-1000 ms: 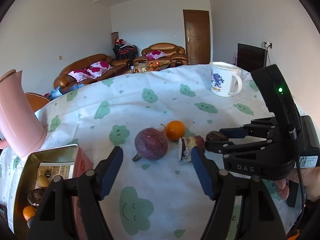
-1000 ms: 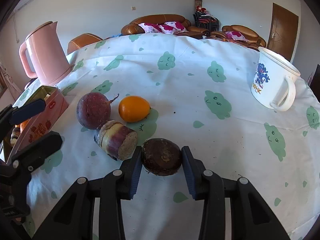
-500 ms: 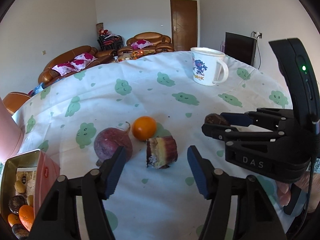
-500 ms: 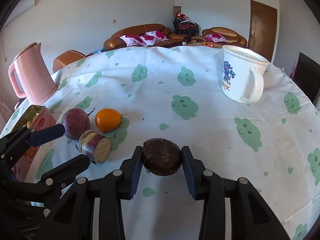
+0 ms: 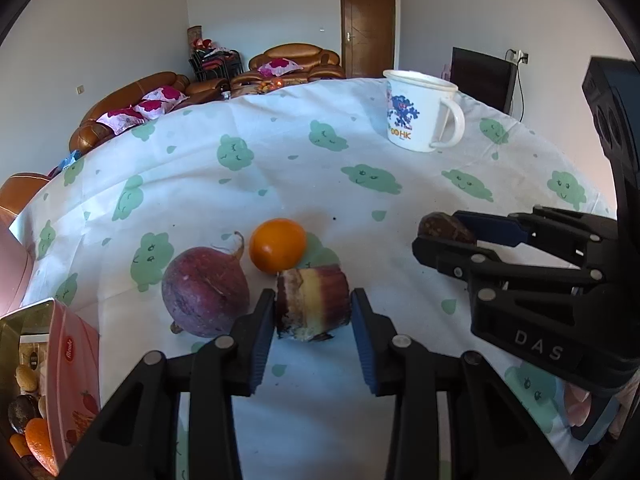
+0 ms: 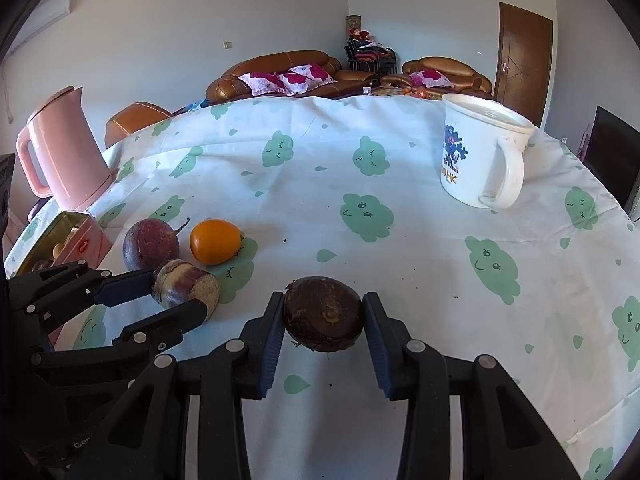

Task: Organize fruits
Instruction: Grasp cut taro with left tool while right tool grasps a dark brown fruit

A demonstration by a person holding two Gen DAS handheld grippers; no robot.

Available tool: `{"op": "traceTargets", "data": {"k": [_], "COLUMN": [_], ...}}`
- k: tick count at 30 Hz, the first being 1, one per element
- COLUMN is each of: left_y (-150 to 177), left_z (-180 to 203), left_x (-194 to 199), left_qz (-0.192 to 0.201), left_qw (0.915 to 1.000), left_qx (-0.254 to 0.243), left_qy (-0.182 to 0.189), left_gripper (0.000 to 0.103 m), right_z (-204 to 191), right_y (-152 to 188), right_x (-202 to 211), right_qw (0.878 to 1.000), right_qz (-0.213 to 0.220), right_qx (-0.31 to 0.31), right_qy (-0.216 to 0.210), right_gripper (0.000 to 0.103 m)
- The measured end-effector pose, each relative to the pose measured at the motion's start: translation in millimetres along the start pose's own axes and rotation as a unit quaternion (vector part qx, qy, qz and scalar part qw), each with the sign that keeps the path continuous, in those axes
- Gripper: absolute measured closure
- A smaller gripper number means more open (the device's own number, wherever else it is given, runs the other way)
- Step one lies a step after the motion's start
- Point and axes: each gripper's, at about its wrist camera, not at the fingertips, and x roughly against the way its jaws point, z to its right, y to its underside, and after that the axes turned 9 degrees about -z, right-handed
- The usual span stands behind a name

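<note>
My left gripper [image 5: 313, 312] is shut on a cut purple-and-yellow root piece [image 5: 312, 303] resting on the tablecloth; it also shows in the right wrist view [image 6: 185, 289]. A round purple beet [image 5: 205, 291] lies just left of it and an orange fruit [image 5: 277, 245] behind it. My right gripper [image 6: 323, 320] is shut on a dark brown round fruit [image 6: 323, 313], also seen in the left wrist view [image 5: 444, 229]. A pink tin [image 5: 68, 376] at the left edge holds several fruits.
A white mug [image 6: 482, 152] with a blue print stands at the back right. A pink kettle [image 6: 60, 148] stands at the far left beyond the tin [image 6: 80, 236]. The green-patterned tablecloth [image 6: 360, 184] covers the table; sofas lie behind.
My left gripper moved right, off the beet, and closed its fingers around the cut root piece. My right gripper kept its hold on the brown fruit and drew back to the right.
</note>
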Motion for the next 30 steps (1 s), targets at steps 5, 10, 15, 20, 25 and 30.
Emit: {"op": "traceTargets", "data": {"k": [5, 10, 15, 20, 25, 30], "left_y": [1.7, 2.8, 3.4, 5.2, 7.2, 8.9], "left_z": [-4.5, -6.9, -7.3, -8.9, -8.8, -10.4], "left_x": [8.6, 15.2, 19.1, 23.6, 29.7, 33.6], "left_qz": [0.022, 0.041, 0.052, 0.065, 0.081, 0.092], "left_qw": [0.9997, 0.9991, 0.9986, 0.9977, 0.9965, 0.9954], "left_qx": [0.007, 0.015, 0.013, 0.017, 0.019, 0.024], "left_qy": [0.007, 0.004, 0.004, 0.0, -0.007, -0.012], "left_gripper": [0.064, 0.065, 0.065, 0.065, 0.065, 0.065], "right_z": [-5.0, -7.4, -11.3, -12.8, -12.7, -15.2], "right_y": [1.9, 2.8, 3.2, 4.4, 6.4, 8.4], "right_x": [5.5, 10.5, 13.4, 17.5, 23.2, 28.9], "right_qw": [1.0, 0.999, 0.999, 0.998, 0.997, 0.996], "right_qz": [0.013, 0.025, 0.034, 0.047, 0.062, 0.076], "right_qx": [0.014, 0.021, 0.029, 0.036, 0.039, 0.046], "right_qy": [0.0, -0.002, -0.001, -0.006, -0.012, -0.015], "right_gripper": [0.062, 0.062, 0.062, 0.062, 0.062, 0.062]}}
